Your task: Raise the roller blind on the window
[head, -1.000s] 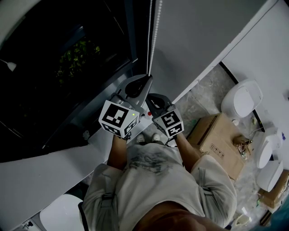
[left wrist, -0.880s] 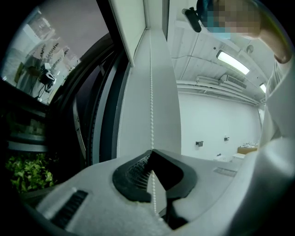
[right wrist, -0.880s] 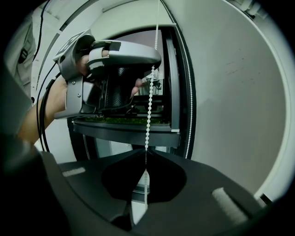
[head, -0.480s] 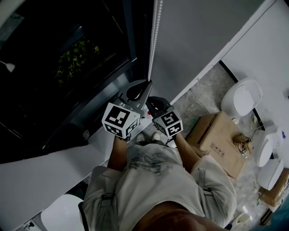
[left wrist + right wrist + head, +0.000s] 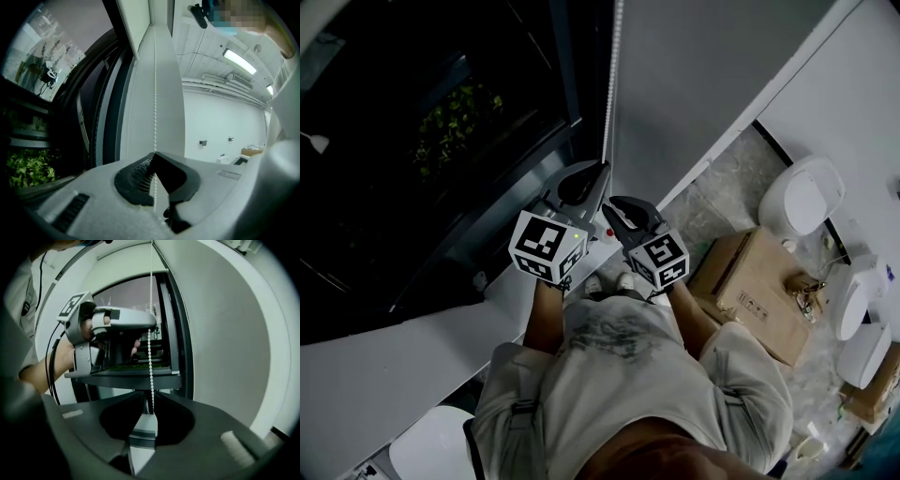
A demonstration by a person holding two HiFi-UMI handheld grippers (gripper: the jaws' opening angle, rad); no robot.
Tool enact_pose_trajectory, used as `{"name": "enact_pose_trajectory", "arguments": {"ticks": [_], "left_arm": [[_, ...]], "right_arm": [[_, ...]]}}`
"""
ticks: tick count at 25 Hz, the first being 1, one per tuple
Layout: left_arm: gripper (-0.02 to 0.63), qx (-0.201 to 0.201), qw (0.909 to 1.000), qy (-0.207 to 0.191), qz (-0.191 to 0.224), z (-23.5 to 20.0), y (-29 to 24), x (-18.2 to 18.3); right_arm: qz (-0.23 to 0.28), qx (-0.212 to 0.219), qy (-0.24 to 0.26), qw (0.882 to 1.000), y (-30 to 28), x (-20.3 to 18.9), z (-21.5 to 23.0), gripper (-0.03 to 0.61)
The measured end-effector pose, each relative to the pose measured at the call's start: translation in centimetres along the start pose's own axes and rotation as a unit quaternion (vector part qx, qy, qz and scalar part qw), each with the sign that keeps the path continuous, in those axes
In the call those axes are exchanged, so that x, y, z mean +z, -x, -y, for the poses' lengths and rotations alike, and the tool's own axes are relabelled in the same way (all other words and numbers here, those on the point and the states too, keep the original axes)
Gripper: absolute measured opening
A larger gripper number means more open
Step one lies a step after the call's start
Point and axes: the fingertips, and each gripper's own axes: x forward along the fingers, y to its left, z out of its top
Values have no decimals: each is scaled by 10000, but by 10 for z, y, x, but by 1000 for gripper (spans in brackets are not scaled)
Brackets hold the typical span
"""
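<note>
roller blind chain (image 5: pixel 150 357): white beads | left tongs (image 5: pixel 153 160), right tongs (image 5: pixel 151 401) pinching it

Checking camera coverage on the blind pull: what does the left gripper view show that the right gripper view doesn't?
Left gripper view only: the ceiling lights, the far white wall, and the left gripper seen along its own fingers, shut on the bead chain.

Right gripper view only: the left gripper from outside with its marker cube and the hand holding it, and the right gripper shut on the chain lower down.

Both: the bead chain and the dark window frame.
</note>
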Motion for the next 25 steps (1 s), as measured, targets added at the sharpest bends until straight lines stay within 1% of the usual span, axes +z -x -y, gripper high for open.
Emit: {"name": "enact_pose_trajectory", "arguments": {"ticks": [7, 12, 18, 25], "left_arm": [[11, 2, 10000, 3, 16, -1, 1, 1], [11, 6, 10000, 14, 28, -1, 2, 1], [11, -20, 10000, 4, 18, -1, 3, 1], [11, -71, 10000, -8, 8, 2, 1, -1]], "right_arm": [[549, -227, 222, 9980, 27, 60, 10, 81], [999, -348, 420, 9935, 38, 112, 18, 84], [1506, -219, 761, 9854, 46, 181, 12, 97], [1756, -89, 1070, 9786, 42, 231, 5, 107]]}}
